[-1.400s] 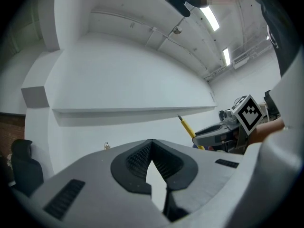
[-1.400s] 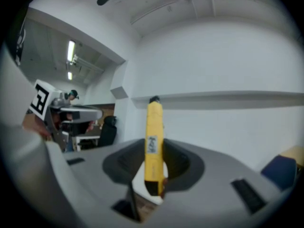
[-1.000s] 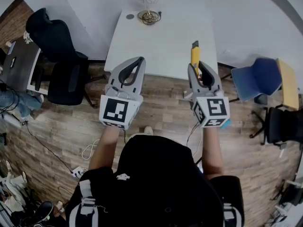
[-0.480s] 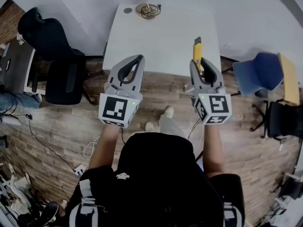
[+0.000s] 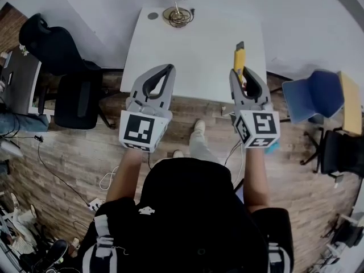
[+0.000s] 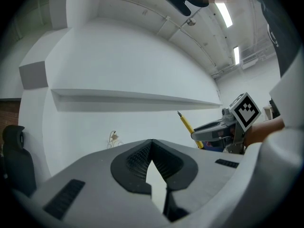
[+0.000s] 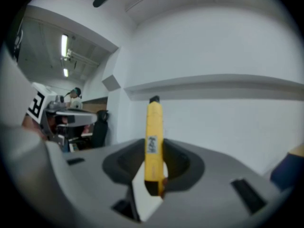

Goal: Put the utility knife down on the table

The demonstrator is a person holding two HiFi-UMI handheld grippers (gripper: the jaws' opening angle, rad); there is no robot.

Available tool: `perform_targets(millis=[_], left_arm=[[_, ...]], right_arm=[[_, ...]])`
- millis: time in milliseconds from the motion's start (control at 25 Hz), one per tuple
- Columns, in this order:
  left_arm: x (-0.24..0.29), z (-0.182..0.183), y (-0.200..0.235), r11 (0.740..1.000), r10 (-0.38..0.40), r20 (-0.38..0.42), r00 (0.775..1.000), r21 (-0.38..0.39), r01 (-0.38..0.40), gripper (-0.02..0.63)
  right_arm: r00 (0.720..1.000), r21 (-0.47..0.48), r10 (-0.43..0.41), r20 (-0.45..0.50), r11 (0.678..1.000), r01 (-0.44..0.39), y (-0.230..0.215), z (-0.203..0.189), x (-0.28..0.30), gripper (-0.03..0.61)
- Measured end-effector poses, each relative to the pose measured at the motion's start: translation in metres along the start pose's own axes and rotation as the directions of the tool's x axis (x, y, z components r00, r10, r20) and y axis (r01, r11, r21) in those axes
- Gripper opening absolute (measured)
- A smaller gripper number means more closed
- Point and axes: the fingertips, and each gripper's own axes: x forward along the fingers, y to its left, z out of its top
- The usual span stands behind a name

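A yellow utility knife (image 5: 239, 61) with a black tip sticks forward out of my right gripper (image 5: 243, 73), whose jaws are shut on its rear end. In the right gripper view the utility knife (image 7: 153, 137) stands between the dark pads. Its front part hangs over the near edge of the white table (image 5: 193, 44). My left gripper (image 5: 166, 70) is held level beside it at the table's near edge, shut with nothing in it. In the left gripper view the left gripper (image 6: 152, 142) has its tips touching, and the knife (image 6: 186, 125) shows to the right.
A wire ornament on a round base (image 5: 177, 13) and a small grey disc (image 5: 152, 16) sit at the table's far edge. A black office chair (image 5: 62, 61) stands left of the table and a blue chair (image 5: 315, 95) right of it. Below lies wood floor.
Both grippers have moved forward toward the table. The knife's tip now reaches further over the tabletop. Both grips are unchanged.
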Motion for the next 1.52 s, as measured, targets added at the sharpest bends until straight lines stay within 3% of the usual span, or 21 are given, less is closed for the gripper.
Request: perform_targets(millis=[400, 1080, 1320, 1520], left_arm=[[0.070, 0.000, 0.014, 0.998, 0.042, -0.011, 0.999, 0.040, -0.041, 0.015], [0.154, -0.017, 0.030, 0.989, 0.148, -0.078, 0.986, 0.024, -0.147, 0.015], [0.156, -0.042, 0.044, 0.983, 0.184, -0.123, 0.975, 0.022, -0.183, 0.015], [0.149, -0.056, 0.055, 0.979, 0.200, -0.147, 0.969, 0.006, -0.202, 0.015]], right_arm=[[0.998, 0.031, 0.056, -0.002, 0.998, -0.056, -0.052, -0.001, 0.059, 0.138], [0.982, 0.045, 0.184, -0.045, 0.982, -0.182, -0.112, -0.018, 0.141, 0.138], [0.955, 0.045, 0.279, -0.102, 0.960, -0.276, -0.094, -0.042, 0.167, 0.138], [0.906, 0.035, 0.376, -0.194, 0.926, -0.377, -0.060, -0.069, 0.180, 0.137]])
